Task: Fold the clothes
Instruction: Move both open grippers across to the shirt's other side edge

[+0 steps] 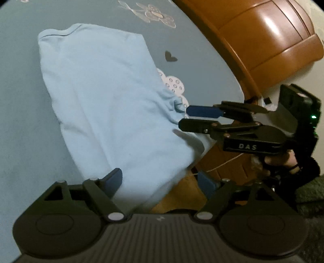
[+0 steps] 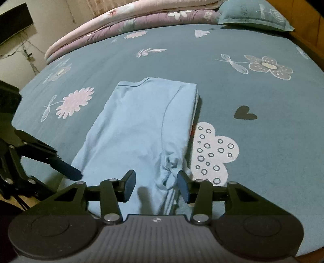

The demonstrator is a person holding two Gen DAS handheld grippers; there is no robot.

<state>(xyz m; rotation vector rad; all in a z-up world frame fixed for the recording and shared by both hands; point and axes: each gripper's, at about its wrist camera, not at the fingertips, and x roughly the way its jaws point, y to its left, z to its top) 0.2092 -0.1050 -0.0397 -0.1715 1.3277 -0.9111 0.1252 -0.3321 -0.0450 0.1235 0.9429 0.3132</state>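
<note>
One folded light-blue cotton garment (image 2: 139, 125) ahead of right gripper (image 2: 157, 188). One teal pillow (image 2: 255, 14) far beyond. Two black two-finger grippers; left gripper (image 1: 160, 180). One dark heart print (image 2: 245, 113) right-forward.

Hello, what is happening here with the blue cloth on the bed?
A person is folding a light blue garment on a bed with a flowered teal sheet, using a handheld gripper in each hand. The garment lies folded into a long strip. The right gripper and the left gripper are both at its near end with jaws open, not clamping the fabric.
</note>
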